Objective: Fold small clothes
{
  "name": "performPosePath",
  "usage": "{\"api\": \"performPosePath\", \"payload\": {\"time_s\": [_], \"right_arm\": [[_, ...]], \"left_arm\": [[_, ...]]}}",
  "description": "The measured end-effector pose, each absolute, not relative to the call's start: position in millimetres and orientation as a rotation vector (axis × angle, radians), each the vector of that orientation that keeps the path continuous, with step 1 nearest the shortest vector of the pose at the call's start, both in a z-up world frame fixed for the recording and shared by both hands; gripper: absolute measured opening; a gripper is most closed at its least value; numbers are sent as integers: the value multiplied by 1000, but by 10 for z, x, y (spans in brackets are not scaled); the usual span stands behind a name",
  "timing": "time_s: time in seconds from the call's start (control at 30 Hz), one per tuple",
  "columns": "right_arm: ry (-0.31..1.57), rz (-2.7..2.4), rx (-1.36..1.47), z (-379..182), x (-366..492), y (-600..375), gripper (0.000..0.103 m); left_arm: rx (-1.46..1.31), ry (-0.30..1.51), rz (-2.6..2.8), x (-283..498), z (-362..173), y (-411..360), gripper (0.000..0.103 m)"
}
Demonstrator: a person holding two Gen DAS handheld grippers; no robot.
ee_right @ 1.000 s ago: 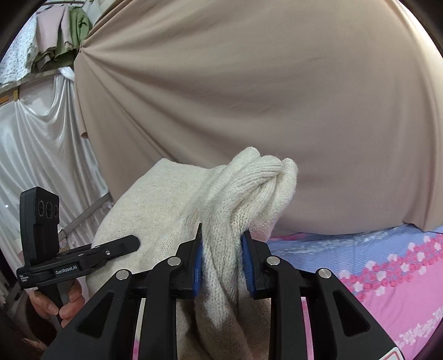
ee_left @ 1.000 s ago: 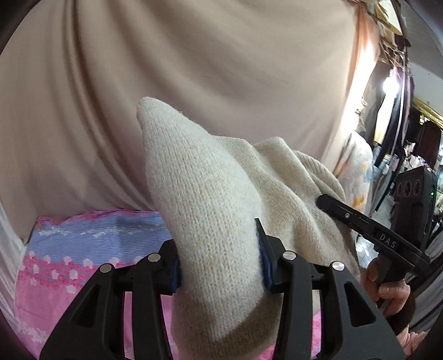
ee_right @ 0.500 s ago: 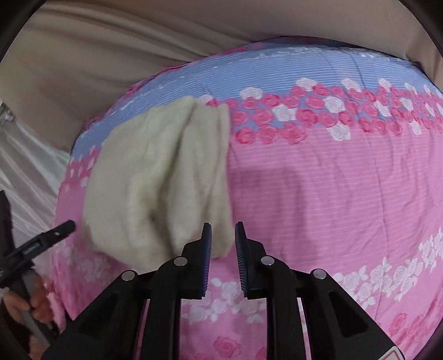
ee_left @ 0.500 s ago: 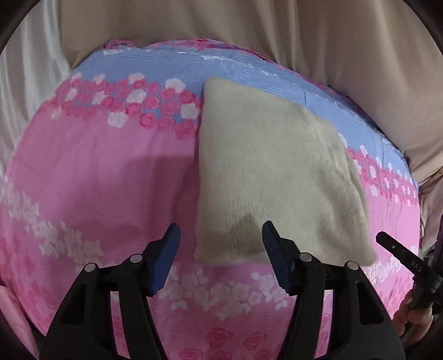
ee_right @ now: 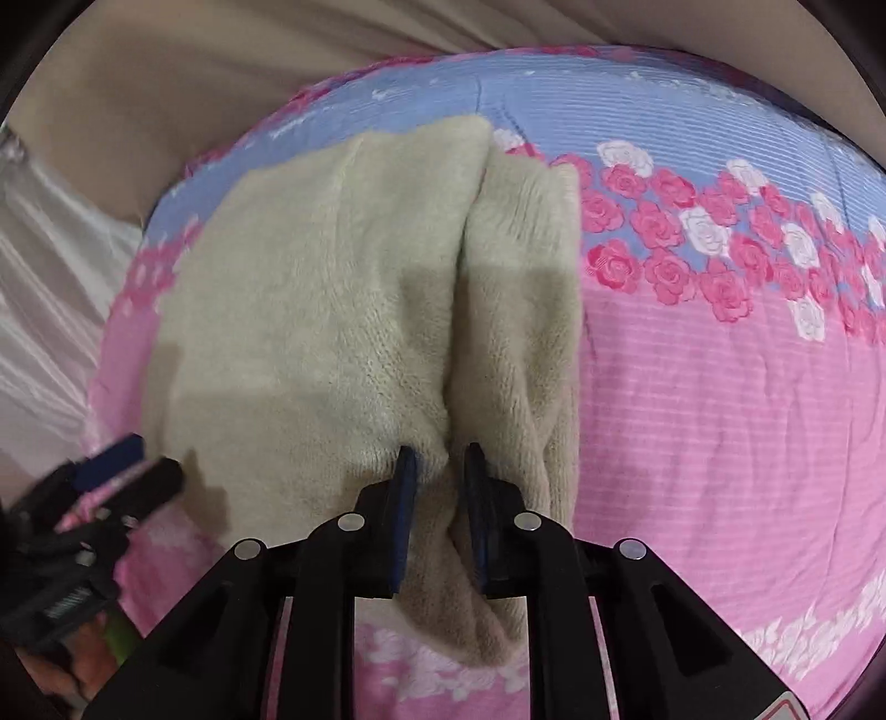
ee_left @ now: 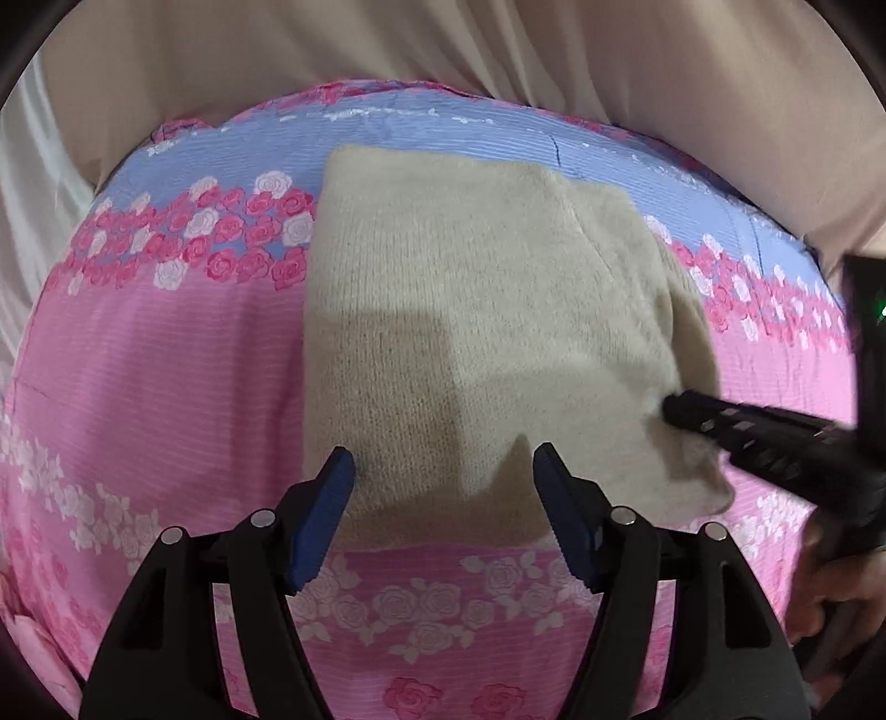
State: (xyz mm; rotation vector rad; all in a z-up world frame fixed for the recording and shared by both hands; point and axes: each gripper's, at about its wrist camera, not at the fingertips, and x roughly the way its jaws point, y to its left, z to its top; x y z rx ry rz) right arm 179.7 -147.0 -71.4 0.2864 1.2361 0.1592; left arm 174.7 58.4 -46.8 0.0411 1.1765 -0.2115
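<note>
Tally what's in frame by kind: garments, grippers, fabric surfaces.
Garments: 1, cream knit, lying on the sheet
Grippers: 2, left gripper open; right gripper shut on the knit
Fabric surfaces: 2, floral sheet; beige drape behind it
Total: 5

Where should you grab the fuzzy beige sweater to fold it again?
Probably the near hem of the beige sweater, coming from the near side. It lies flat on the flowered sheet, and that edge is nearest both tools. The right tool already pinches a ridge there; the left tool is open.
</note>
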Motion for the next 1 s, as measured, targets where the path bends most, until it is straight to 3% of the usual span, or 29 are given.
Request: {"api": "performPosePath", "payload": {"time_s": [0.1, 0.23, 0.3, 0.33, 0.5, 1.0], "right_arm": [[1134, 102, 234, -409, 1623, -1455, 27], [1037, -7, 224, -183, 1360, -1471, 59], [1006, -44, 220, -134, 1243, -1475, 63], [993, -65, 215, -119, 1173, -1465, 66], [953, -118, 226, -109, 916, -1403, 74], [896, -145, 211, -130, 234, -983, 81]], "left_arm": [[66, 1172, -203, 1719, -439, 537, 66], [74, 1140, -205, 1618, -325, 498, 75], [89, 1115, -200, 1555, -263, 477, 86], [100, 1093, -198, 1493, -218, 467, 87], [126, 1045, -172, 1268, -85, 474, 91], [88, 996, -155, 630, -75, 788, 92]]}}
